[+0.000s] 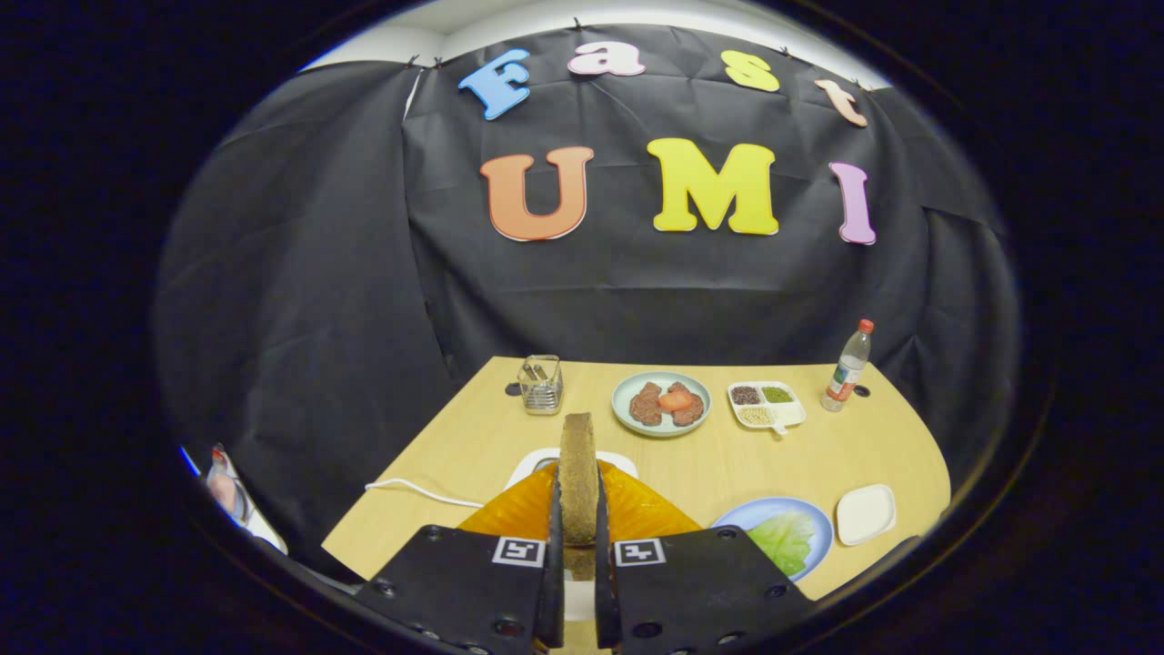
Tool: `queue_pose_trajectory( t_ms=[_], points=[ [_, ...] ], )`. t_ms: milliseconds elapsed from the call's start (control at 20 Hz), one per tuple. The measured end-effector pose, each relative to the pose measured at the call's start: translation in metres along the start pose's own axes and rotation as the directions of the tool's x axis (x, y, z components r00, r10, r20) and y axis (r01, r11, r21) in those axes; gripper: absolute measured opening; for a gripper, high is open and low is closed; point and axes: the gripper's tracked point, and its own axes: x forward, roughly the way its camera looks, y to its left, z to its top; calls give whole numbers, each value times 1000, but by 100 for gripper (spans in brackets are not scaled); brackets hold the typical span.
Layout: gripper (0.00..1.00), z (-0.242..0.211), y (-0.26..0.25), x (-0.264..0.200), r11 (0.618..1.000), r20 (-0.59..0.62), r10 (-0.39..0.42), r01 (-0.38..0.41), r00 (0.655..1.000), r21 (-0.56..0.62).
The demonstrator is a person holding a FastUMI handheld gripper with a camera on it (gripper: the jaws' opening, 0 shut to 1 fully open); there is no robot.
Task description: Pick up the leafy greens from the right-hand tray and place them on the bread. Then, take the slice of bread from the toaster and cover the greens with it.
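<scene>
A brown slice of bread (577, 459) stands on edge between my fingers, and my gripper (576, 523) is shut on its lower part. Right under and just ahead of the fingers sits the orange toaster (641, 511), from whose top the slice rises. The leafy greens (784, 539) lie on a light blue plate (747, 515) to the right of the toaster, beside my right finger. Whether bread lies under the greens is hidden. A small white tray (866, 514) sits just right of that plate.
Farther back on the wooden table (473, 437) are a wire rack (541, 385), a pale plate with meat and a tomato slice (661, 404), a white seasoning tray (766, 404) and a red-capped bottle (847, 367). A white cable (420, 491) runs left from the toaster.
</scene>
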Motion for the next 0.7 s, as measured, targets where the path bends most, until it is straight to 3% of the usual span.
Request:
queue_pose_trajectory(
  t_ms=[350,700],
  points=[
    [13,2,-43,-11,999,18,-26,25,1000,22],
    [13,-38,-125,14,984,48,-178,178,983,13]
  ],
)
